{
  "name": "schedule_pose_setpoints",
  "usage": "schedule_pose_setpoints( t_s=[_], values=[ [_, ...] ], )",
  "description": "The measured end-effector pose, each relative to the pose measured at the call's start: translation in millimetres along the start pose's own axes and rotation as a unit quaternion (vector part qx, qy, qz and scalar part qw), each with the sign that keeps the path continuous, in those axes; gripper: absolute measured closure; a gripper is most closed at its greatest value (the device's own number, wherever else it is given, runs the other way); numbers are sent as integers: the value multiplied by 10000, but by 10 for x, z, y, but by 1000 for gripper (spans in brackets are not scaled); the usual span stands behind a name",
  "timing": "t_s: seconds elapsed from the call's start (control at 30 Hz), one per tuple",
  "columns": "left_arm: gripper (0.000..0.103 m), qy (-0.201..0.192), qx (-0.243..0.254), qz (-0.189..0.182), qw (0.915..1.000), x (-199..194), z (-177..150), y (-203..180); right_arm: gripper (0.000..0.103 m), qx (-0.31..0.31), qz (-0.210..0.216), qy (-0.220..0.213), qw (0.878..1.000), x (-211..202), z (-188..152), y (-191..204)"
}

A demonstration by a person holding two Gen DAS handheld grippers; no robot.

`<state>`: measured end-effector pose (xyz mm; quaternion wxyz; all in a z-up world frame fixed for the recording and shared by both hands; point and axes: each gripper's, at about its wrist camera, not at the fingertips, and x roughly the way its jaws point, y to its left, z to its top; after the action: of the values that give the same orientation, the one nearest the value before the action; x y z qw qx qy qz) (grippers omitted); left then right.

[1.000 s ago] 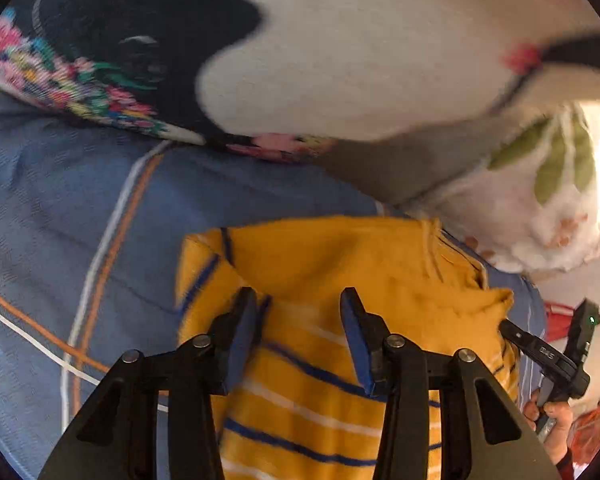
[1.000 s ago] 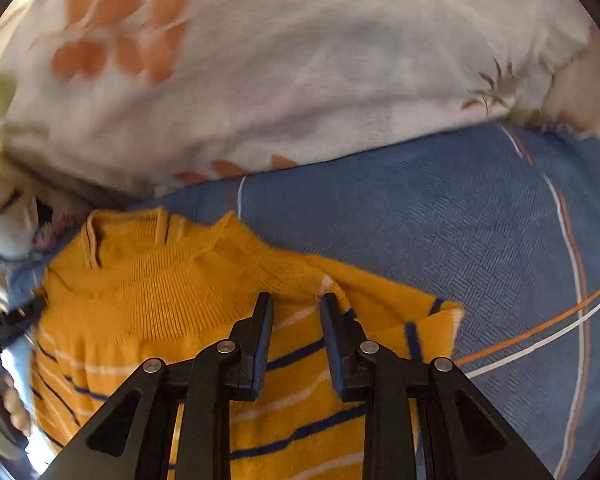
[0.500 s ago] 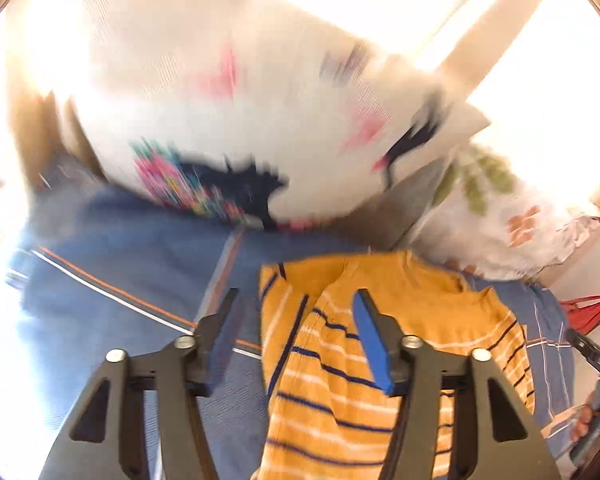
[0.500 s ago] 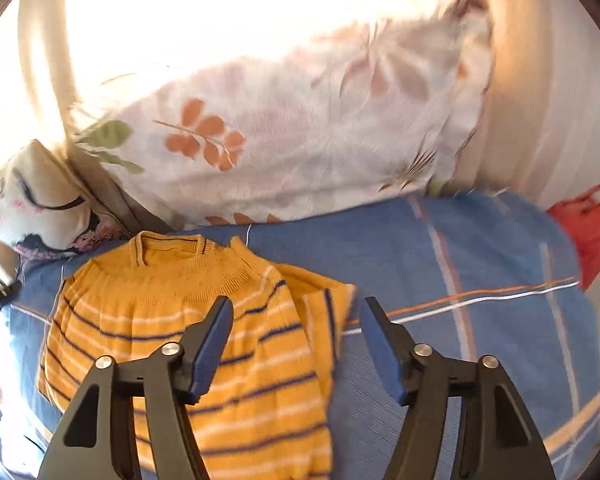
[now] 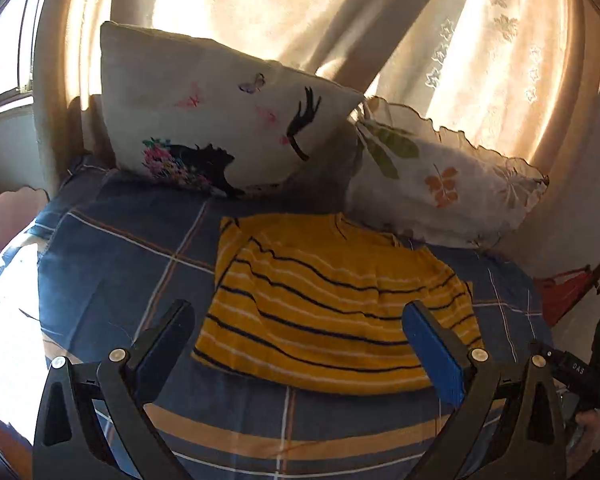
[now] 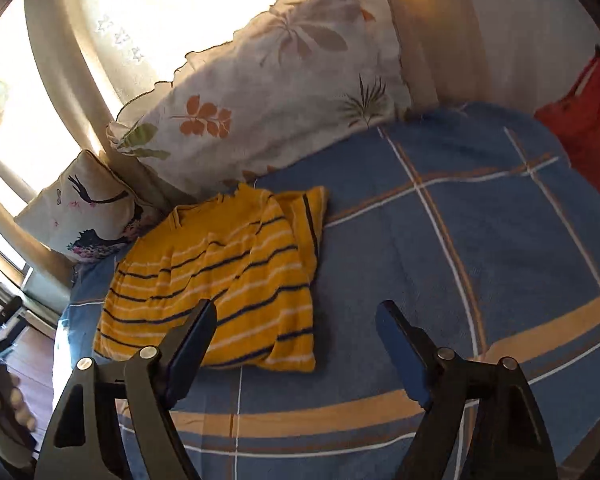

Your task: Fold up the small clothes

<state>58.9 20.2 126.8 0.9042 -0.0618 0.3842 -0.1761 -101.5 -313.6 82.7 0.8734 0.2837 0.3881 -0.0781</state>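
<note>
In the left wrist view, the left claw (image 5: 304, 334) hangs above the bed (image 5: 112, 264), its jaws opening wide with nothing gripped, and the folded yellow striped sweater (image 5: 324, 300) lies flat below two pillows (image 5: 220, 136). In the right wrist view, the right claw (image 6: 296, 328) is also opening and empty, the sweater (image 6: 220, 280) lying beyond its left finger on the blue checked cover.

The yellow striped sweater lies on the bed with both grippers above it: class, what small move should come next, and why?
Probably bring both grippers down to the hem of the yellow striped sweater and fold it up toward the collar. Both sleeves already lie folded in, and the left gripper and right gripper hang clear, jaws opening with nothing between them.
</note>
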Motion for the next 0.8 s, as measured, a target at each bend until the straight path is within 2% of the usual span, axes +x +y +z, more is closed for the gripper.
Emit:
schedule_pose_setpoints(
  t_s=[0.1, 0.23, 0.37, 0.57, 0.67, 0.8],
  values=[
    [0, 312, 279, -258, 9988, 167, -262, -359, 18, 211, 193, 218, 9994, 9, -45, -170],
    [0, 819, 507, -594, 9936, 419, -446, -720, 18, 381, 50, 530, 9979, 152, -106, -345],
    [0, 1063, 883, -775, 9874, 659, -551, -992, 18, 708, 72, 613, 9956, 286, -82, -491],
    [0, 1529, 1317, -1296, 9708, 963, -677, -1219, 18, 1587, 516, 830, 9825, 542, 84, -692],
    [0, 1706, 1478, -1277, 9658, 1114, -708, -1296, 18, 1716, 445, 847, 9805, 663, 158, -685],
    [0, 1972, 1414, -1125, 9636, 1300, -740, -1385, 18, 1628, 450, 953, 9810, 835, 242, -612]
  ],
)
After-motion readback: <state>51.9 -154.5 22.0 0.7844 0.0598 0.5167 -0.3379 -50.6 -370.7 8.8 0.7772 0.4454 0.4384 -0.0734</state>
